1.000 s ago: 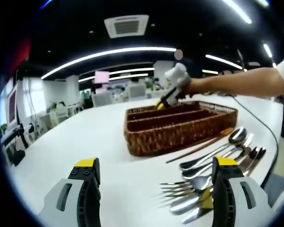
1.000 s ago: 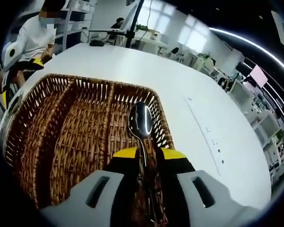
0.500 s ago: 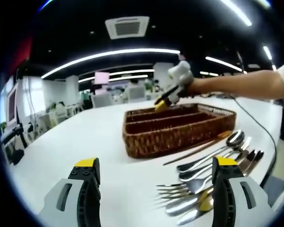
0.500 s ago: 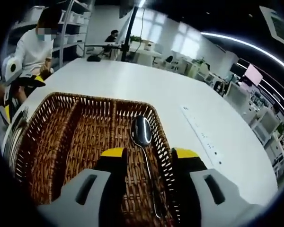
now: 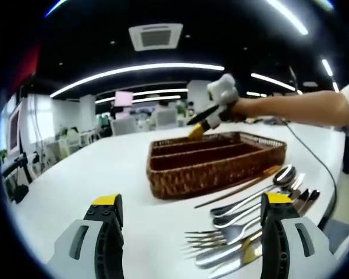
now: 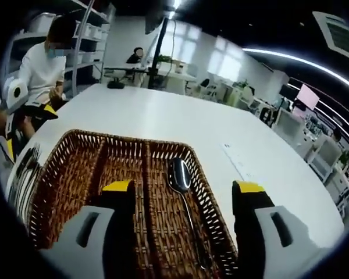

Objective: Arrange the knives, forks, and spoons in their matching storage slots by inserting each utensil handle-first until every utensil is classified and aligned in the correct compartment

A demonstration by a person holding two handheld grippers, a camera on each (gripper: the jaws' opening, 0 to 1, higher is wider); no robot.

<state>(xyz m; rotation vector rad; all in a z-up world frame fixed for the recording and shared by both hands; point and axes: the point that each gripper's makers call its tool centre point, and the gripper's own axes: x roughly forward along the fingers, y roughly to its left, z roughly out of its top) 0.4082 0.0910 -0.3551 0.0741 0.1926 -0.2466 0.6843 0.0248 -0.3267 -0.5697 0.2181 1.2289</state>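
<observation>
White table (image 5: 75, 174) in an open office, ceiling strip lights overhead. A wicker tray (image 6: 70, 168) with three long slots is seen at frame centre in the right gripper view. One spoon (image 6: 183, 197) lies in the right-hand slot, its long axis along the slot, bowl toward the top of the frame, handle toward the camera. The right gripper (image 6: 183, 195) is held above it with jaws wide apart, nothing gripped. In the left gripper view, the left gripper (image 5: 192, 203) is likewise spread and empty; loose forks and spoons (image 5: 244, 218) lie at lower right, beside the tray. Utensils judged light, stiff, slippery; best pinched mid-handle.
</observation>
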